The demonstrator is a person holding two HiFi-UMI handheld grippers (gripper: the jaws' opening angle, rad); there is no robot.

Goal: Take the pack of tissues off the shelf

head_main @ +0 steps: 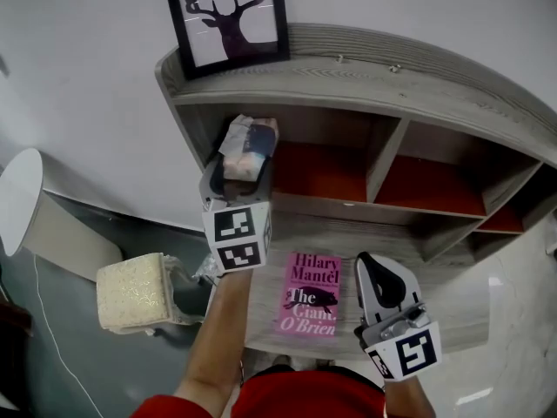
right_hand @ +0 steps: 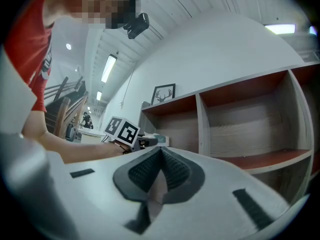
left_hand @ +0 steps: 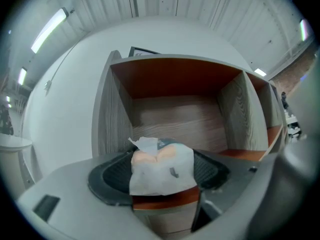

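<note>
- L gripper (head_main: 239, 177): jaws were clamped on the pack of tissues (head_main: 247, 144), one pad on each side of it.
- Pack: was at the front edge of the leftmost compartment of the shelf (head_main: 365, 68), over the red-brown floor. Whether it touched this floor, I could not tell.
- R gripper (head_main: 380, 277): jaws were together, nothing between them. It was held low, well apart from the pack and just beside a pink book (head_main: 310, 294) lying on the lower board.
- A framed deer picture (head_main: 228, 16) stood on top of the shelf, approx. above the pack.
</note>
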